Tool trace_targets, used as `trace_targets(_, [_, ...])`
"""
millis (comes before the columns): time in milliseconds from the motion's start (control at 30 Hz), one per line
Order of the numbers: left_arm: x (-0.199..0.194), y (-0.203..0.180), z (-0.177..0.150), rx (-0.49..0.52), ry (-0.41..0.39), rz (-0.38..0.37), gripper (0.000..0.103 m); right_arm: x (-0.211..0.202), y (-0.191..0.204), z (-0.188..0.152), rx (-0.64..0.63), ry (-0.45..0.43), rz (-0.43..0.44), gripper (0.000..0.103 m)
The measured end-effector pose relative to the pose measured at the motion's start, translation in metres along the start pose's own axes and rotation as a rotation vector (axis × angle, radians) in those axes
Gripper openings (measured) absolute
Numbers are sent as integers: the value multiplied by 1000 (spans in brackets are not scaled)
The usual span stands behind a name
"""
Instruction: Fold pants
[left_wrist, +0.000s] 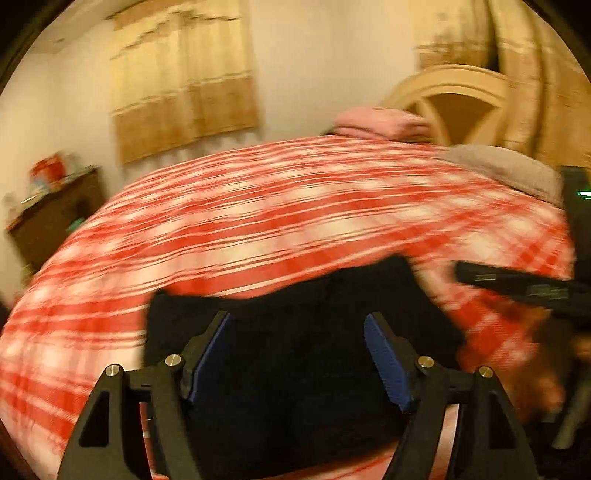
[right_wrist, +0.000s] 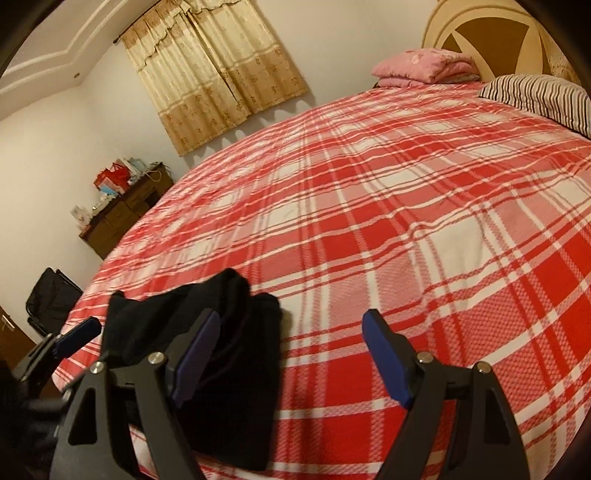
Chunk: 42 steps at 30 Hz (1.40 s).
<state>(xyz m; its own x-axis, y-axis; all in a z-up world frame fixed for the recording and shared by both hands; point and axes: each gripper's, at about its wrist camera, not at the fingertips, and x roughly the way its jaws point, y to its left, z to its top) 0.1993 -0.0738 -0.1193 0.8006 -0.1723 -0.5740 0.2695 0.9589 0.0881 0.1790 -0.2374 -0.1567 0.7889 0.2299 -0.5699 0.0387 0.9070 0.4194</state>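
Both tools stand wide with nothing between their pads. Left tool (left_wrist: 297, 354) hovers directly over the black pants (left_wrist: 295, 332); right tool (right_wrist: 291, 354) sits beside them, over bare red plaid bedspread (right_wrist: 406, 221), its left finger crossing in front of the dark cloth in its own view. The pants lie as a compact, already doubled bundle near the bed's near edge, toward its near left corner, with one fold bulging up at the far end (right_wrist: 229, 284). The left wrist view is blurred, so the cloth's edges there are hard to read.

The fold looks nearly done, and what remains is probably tidying or one last fold. To do that well, I would lower each tool onto an outer edge of the bundle, pinch all the layers together instead of only the top one, and carry the cloth over low and evenly so the stack stays square. Press the raised end flat afterwards.
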Motion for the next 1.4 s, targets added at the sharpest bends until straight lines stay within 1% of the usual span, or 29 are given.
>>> trace_targets(33, [4,12,-3,-28,11,36,74,-1,3,0,-1,3,9,83])
trace_targets(100, [13,34,-10,-90,48,72,74,-1,11,-2,-9,24,39,83])
trace_targets(200, [25,59,-19,-181,86,85,74,3,29,-7,-57,65,53,83])
trace_targets(300, [35,65,-27,-211,104,73,74,7,45,-17,-112,93,57,83])
trace_targets(367, [37,64,-31,-210,113,68,74,8,53,-22,-149,106,35,82])
trace_targets(400, [37,65,-32,-210,112,66,74,9,55,-23,-168,114,4,82])
trace_targets(433, [38,67,-34,-213,111,62,74,11,55,-24,-181,125,-31,78])
trace_targets(467, [36,69,-36,-220,111,57,74,11,53,-24,-177,138,-46,74])
trace_targets(533, [39,76,-39,-241,116,54,76,13,44,-25,-157,164,-81,73])
trace_targets(600, [42,82,-42,-258,123,66,86,14,34,-28,-151,182,-125,73])
trace_targets(633, [45,85,-45,-271,133,68,87,15,26,-31,-144,197,-148,73])
trace_targets(667, [47,88,-48,-288,140,54,87,17,20,-32,-127,210,-141,73])
trace_targets(733, [49,92,-52,-312,146,32,88,17,16,-31,-110,206,-119,73])
trace_targets(800, [50,95,-56,-334,148,23,93,17,22,-32,-155,202,-143,73])
trace_targets(867, [50,97,-57,-349,153,12,93,20,27,-35,-206,211,-171,76])
trace_targets(967, [45,94,-53,-323,149,30,93,17,24,-33,-194,219,-159,76])
trace_targets(1067, [39,95,-44,-288,127,68,93,11,27,-29,-183,194,-162,76])
trace_targets(1100, [37,97,-39,-288,113,82,93,7,29,-26,-185,162,-166,76])
trace_targets(1167, [39,101,-32,-295,97,88,93,-4,40,-16,-203,75,-167,77])
trace_targets(1200, [42,102,-26,-287,98,88,93,-7,48,-10,-214,40,-150,77])
trace_targets(1267, [46,106,-19,-270,105,116,93,-8,65,0,-244,-4,-99,77])
trace_targets(1300, [48,108,-17,-270,105,124,93,-5,74,3,-258,-14,-80,77])
trace_targets(1400, [56,114,-14,-280,120,128,93,11,96,5,-285,-9,-24,77])
